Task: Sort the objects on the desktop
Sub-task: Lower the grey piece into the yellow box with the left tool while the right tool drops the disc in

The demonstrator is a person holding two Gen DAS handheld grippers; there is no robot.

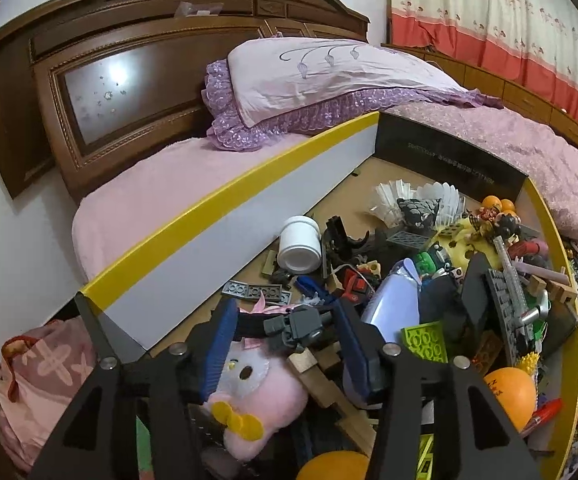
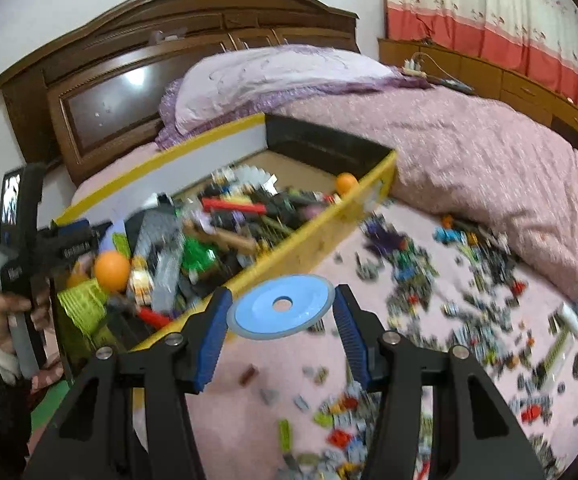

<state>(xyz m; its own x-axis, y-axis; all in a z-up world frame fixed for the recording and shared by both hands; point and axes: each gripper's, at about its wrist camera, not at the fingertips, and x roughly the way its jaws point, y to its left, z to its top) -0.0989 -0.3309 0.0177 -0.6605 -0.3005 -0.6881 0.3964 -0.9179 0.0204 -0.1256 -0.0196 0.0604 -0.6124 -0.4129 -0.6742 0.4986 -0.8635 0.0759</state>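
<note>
In the left wrist view my left gripper (image 1: 285,308) hangs over a yellow-rimmed cardboard box (image 1: 209,208) heaped with toys. Its blue pads stand apart, with a grey block figure (image 1: 297,326) lying loose between them on the pile, above a pink plush cat (image 1: 257,392). In the right wrist view my right gripper (image 2: 283,292) is shut on a light-blue disc (image 2: 281,312) with a round hole, held flat above the pink bedcover just outside the box's yellow wall (image 2: 289,256). At the left edge a person's hand (image 2: 9,312) holds the other gripper over the box.
The box holds a white jar (image 1: 299,244), orange balls (image 1: 513,396), shuttlecocks (image 1: 417,196), bricks and wooden blocks. Several small bricks (image 2: 449,300) are scattered on the bedcover to the right. A purple pillow (image 1: 329,76) and wooden headboard lie beyond; a pink bag (image 1: 37,368) sits below left.
</note>
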